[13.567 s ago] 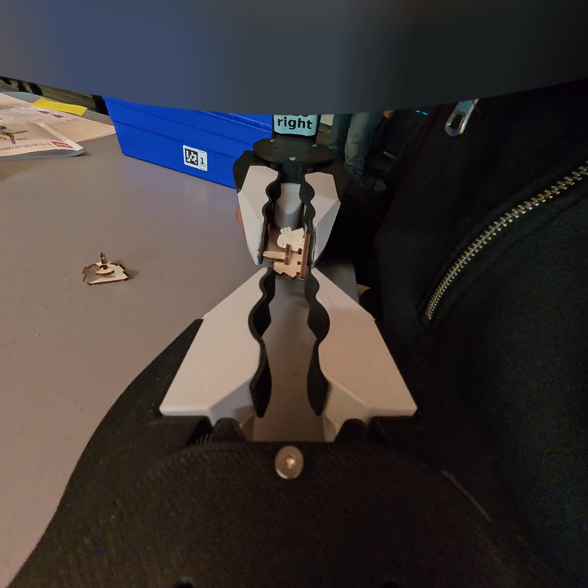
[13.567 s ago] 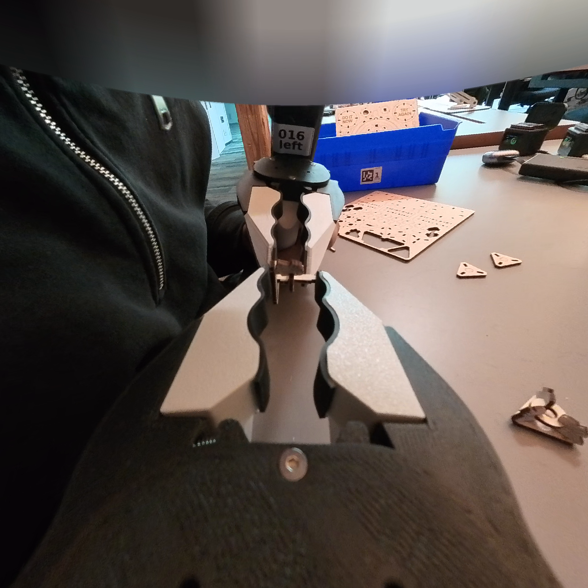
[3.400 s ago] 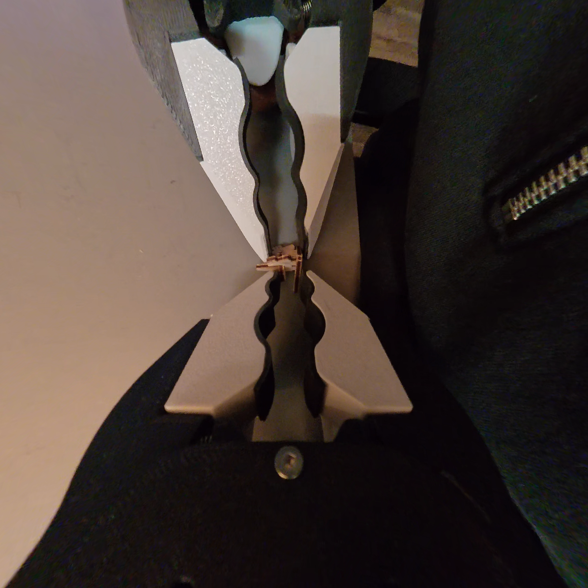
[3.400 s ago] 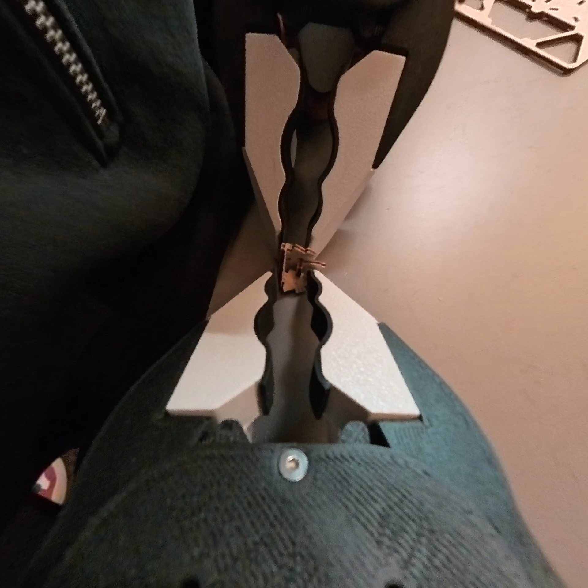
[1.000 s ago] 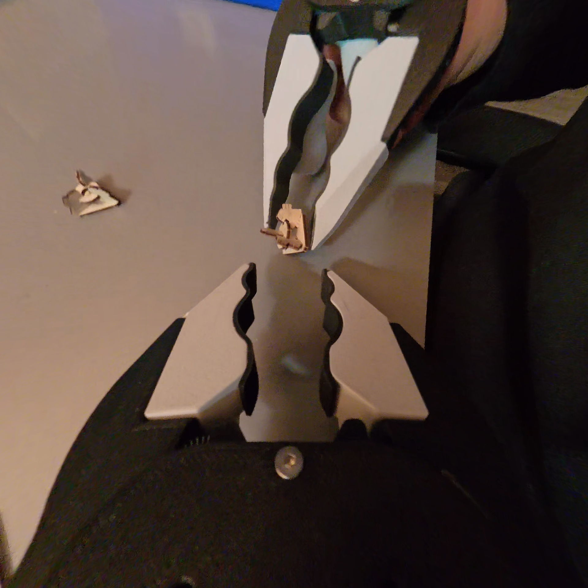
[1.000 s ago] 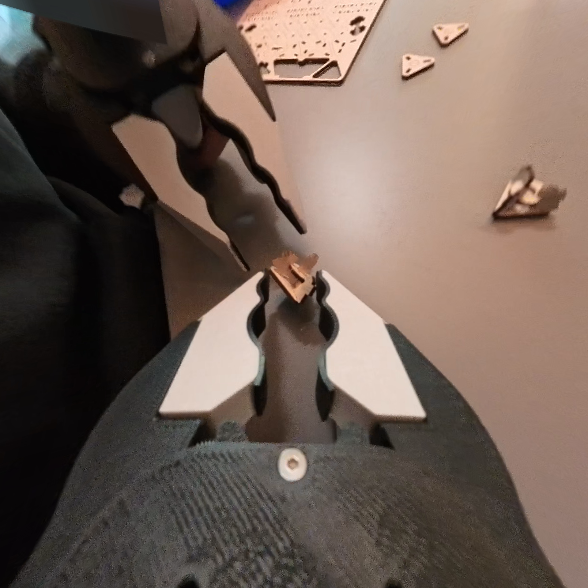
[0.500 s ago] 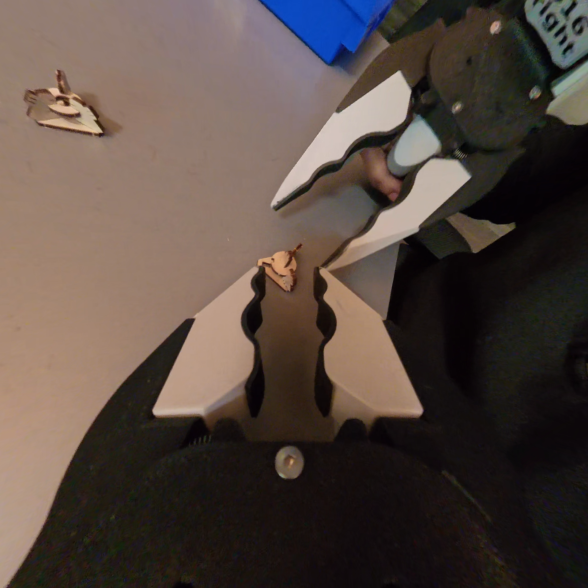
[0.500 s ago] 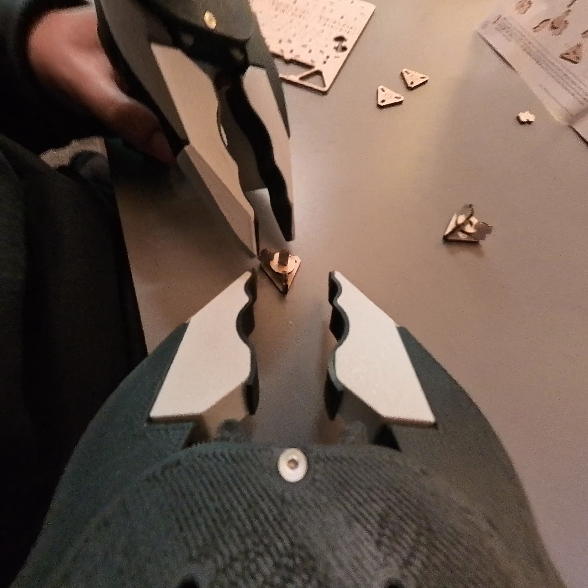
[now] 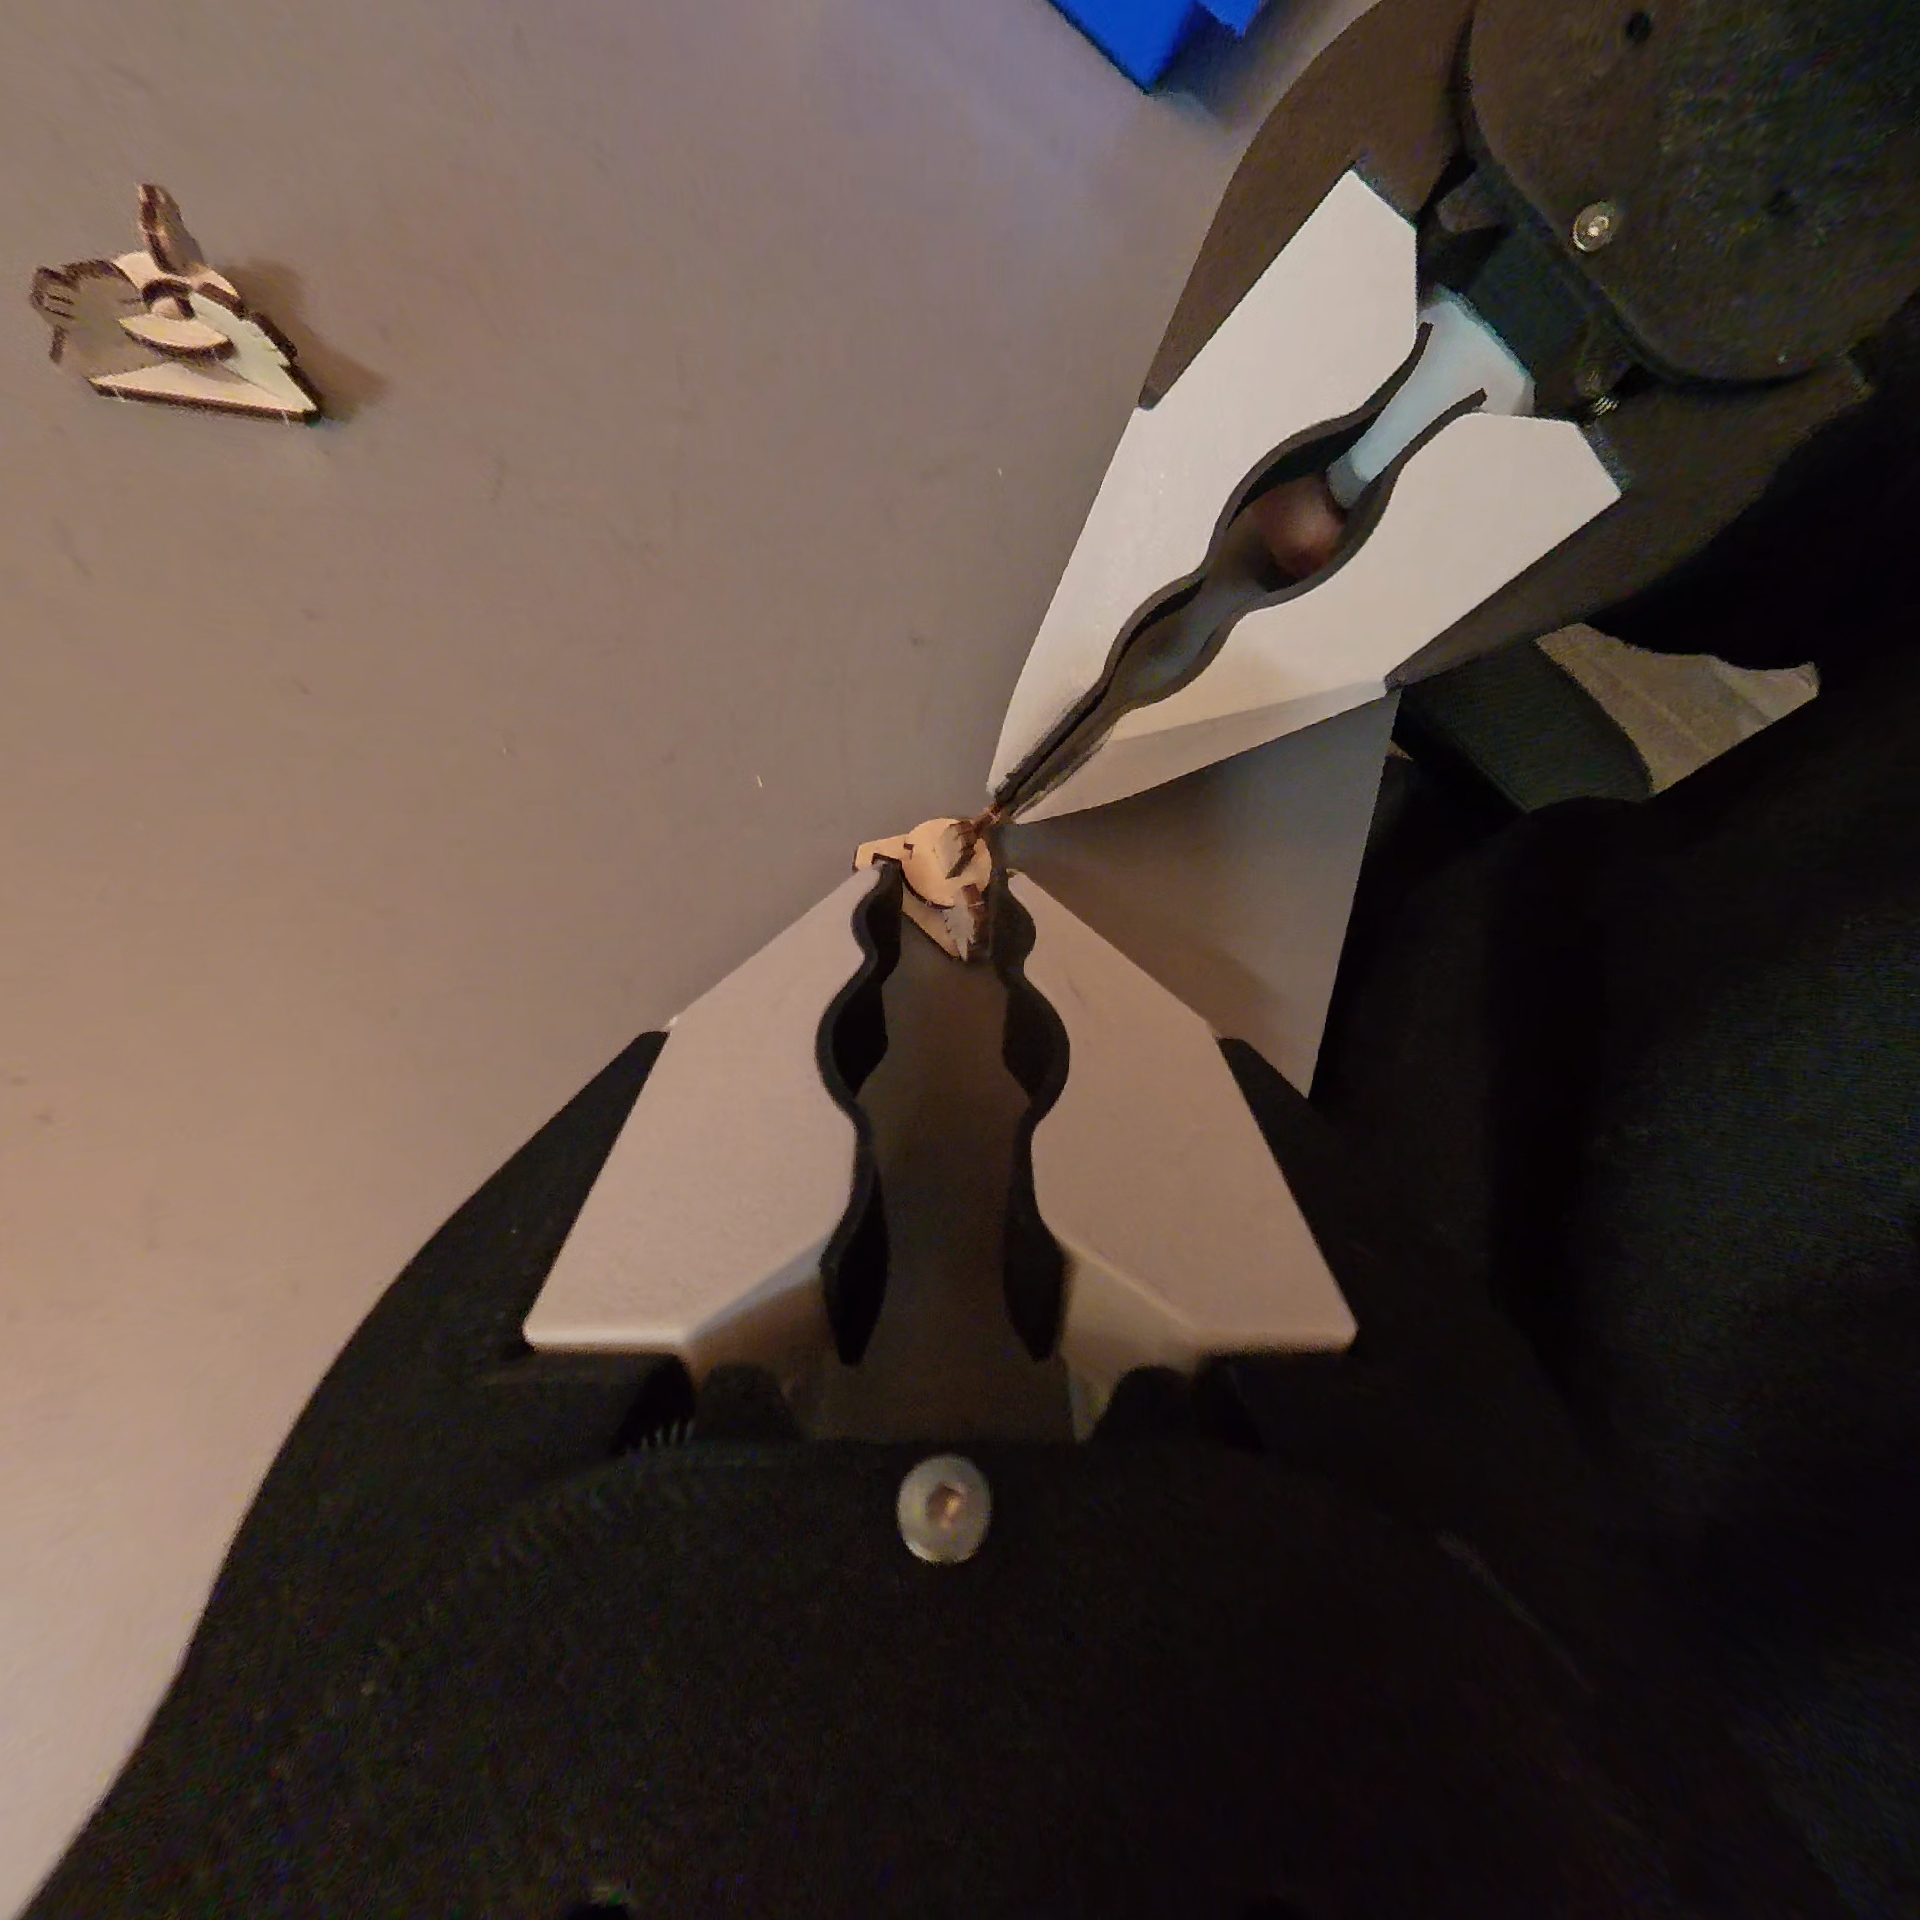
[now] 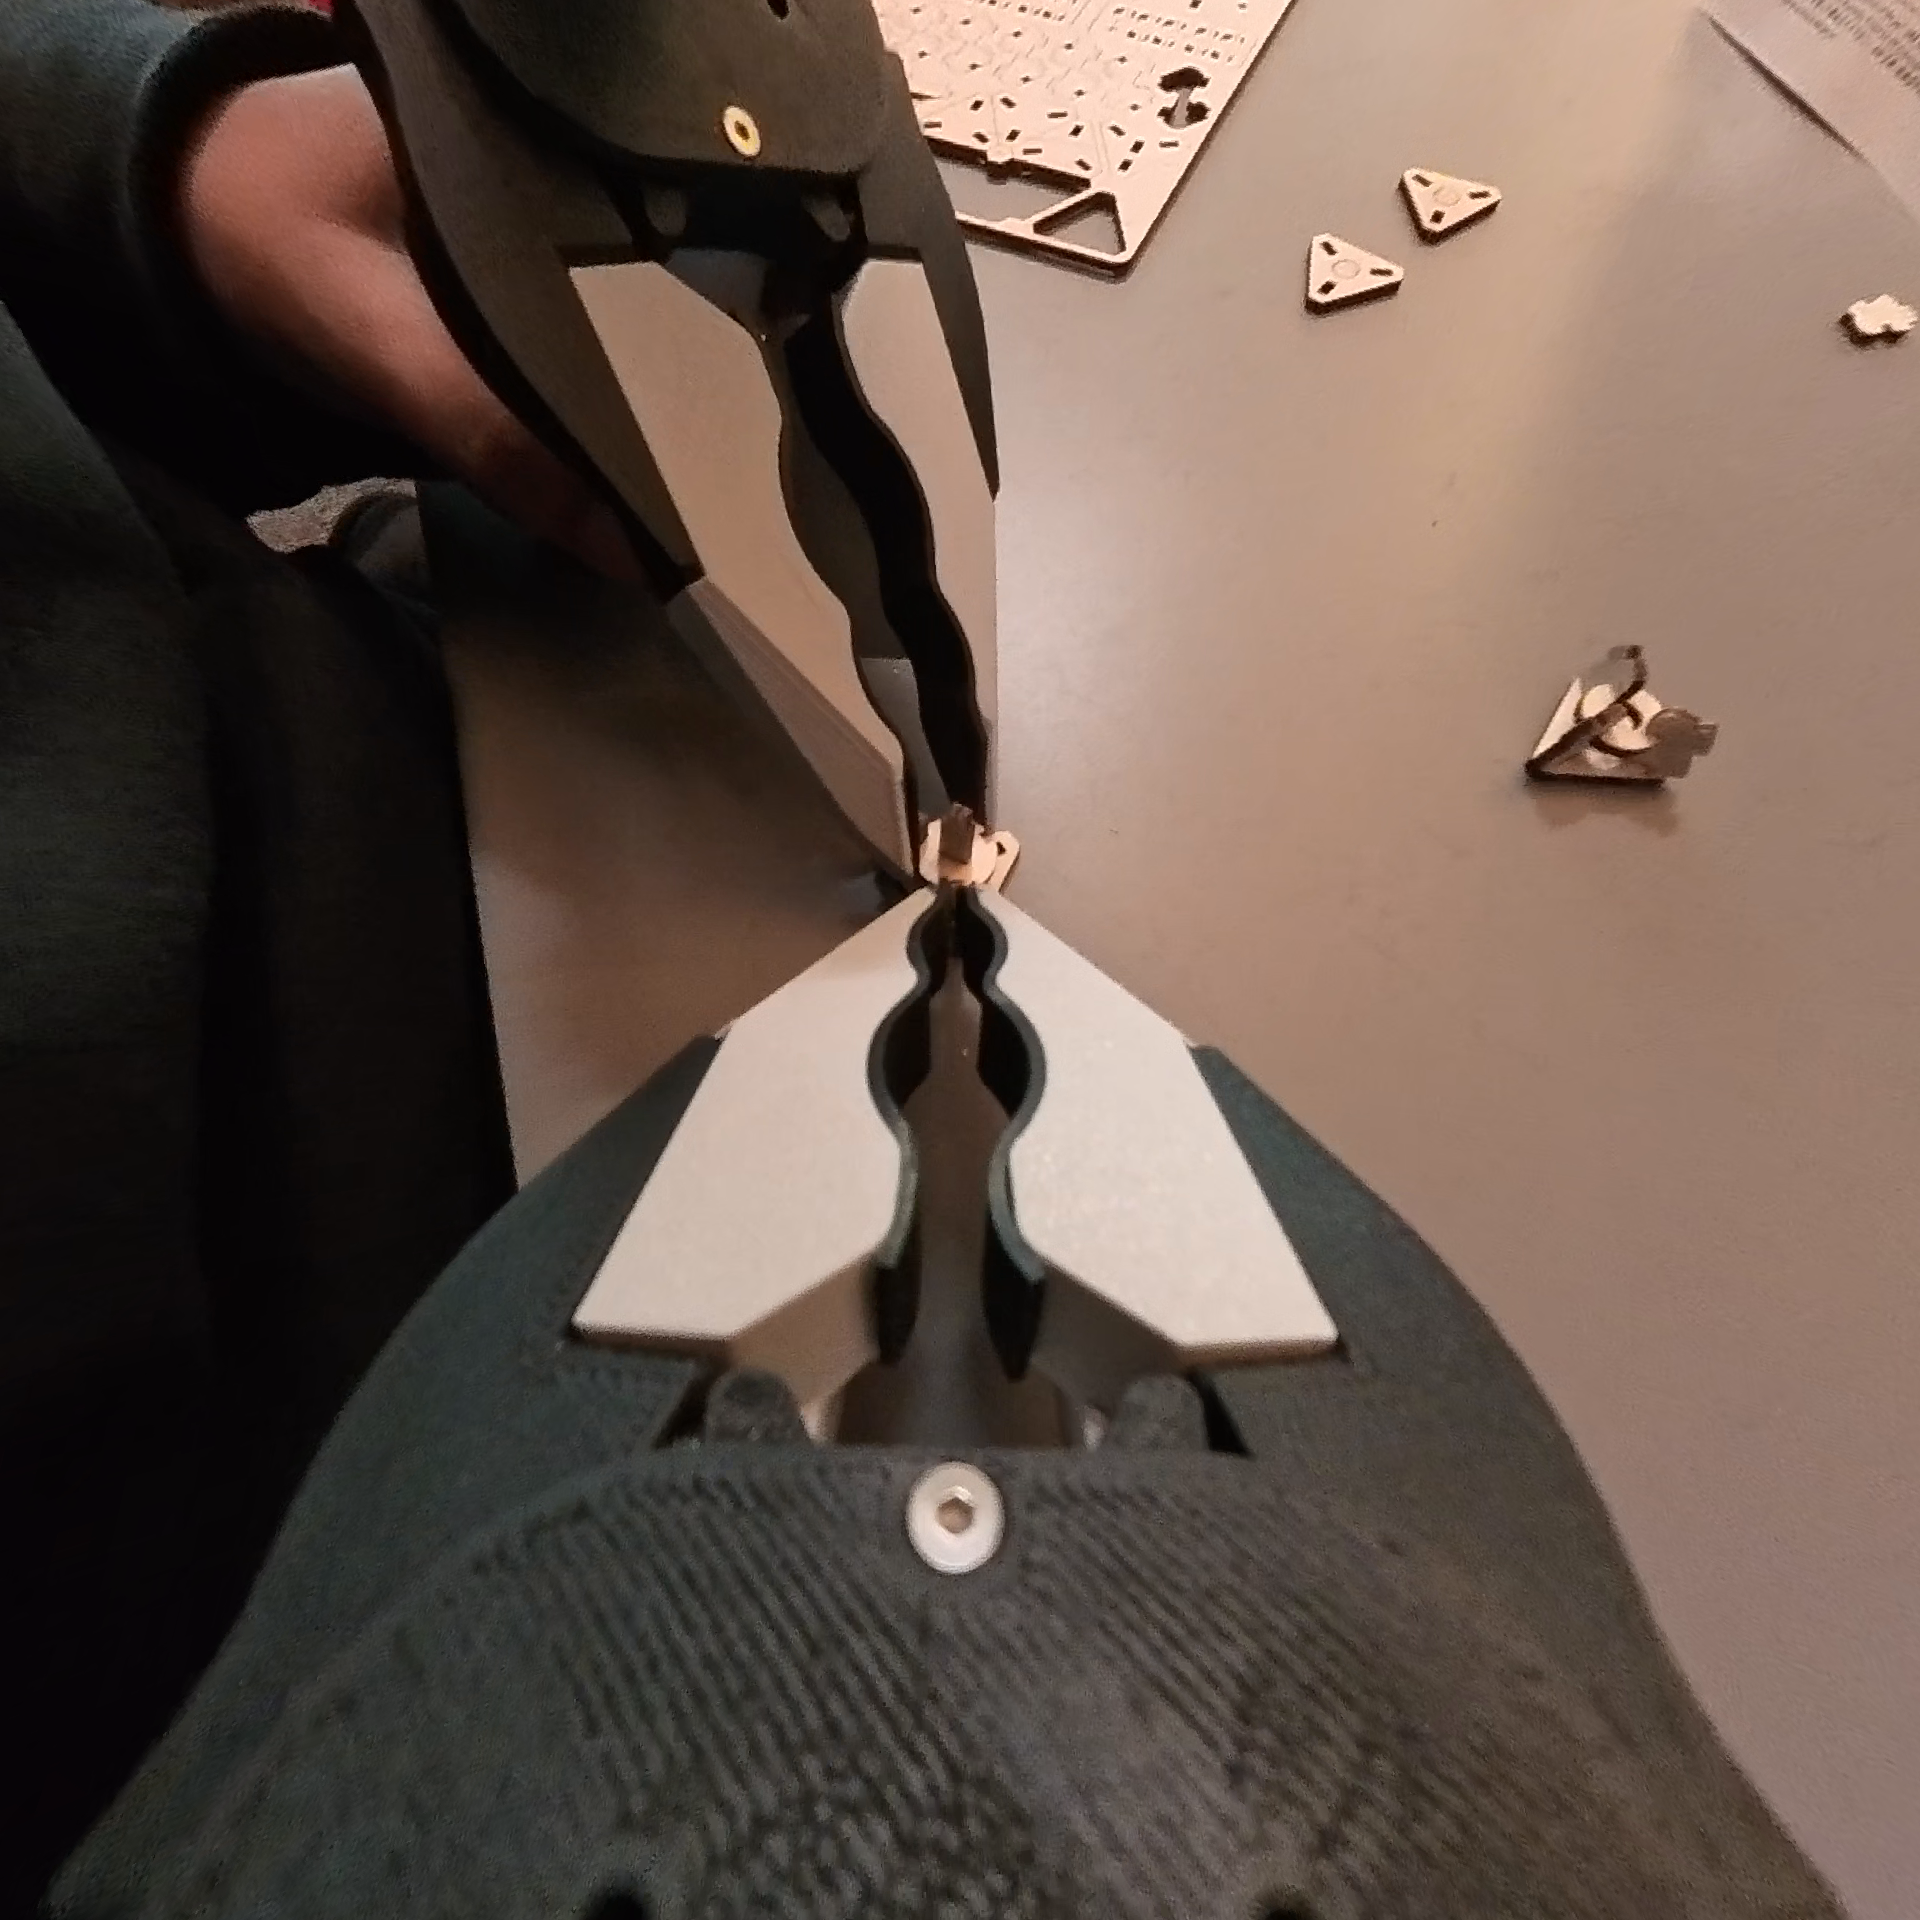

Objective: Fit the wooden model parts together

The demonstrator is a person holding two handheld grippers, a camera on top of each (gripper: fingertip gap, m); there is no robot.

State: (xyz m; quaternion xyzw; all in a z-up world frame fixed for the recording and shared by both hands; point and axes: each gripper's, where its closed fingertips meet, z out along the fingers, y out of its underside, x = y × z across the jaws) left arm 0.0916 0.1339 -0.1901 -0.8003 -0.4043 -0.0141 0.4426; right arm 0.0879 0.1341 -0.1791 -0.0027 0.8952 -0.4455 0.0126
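Left wrist view: left gripper (image 9: 940, 894) clamped on small plywood assembly (image 9: 943, 871) at the fingertips; right gripper (image 9: 1003, 808) pinched tight on its thin peg. Farther off on smooth grey table (image 9: 520, 623), similar triangular laser-cut assembly (image 9: 166, 322).

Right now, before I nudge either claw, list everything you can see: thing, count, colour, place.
Small assembly: 1, pale wood, at the table's near edge, between both claws' tips.
Finished assembly: 1, pale wood with dark edges, lying alone on the table.
Triangles: 2, pale wood, flat near the sheet.
Small loose piece: 1, pale wood, far right.
Cut-out sheet: 1, pale wood, far side of the table.
Paper: 1, white, far right corner.
Bin: 1, blue, top edge.
Table: 1, grey.
Left claw: grey, closed on the small assembly's body.
Right claw: grey, pinched on its thin peg.
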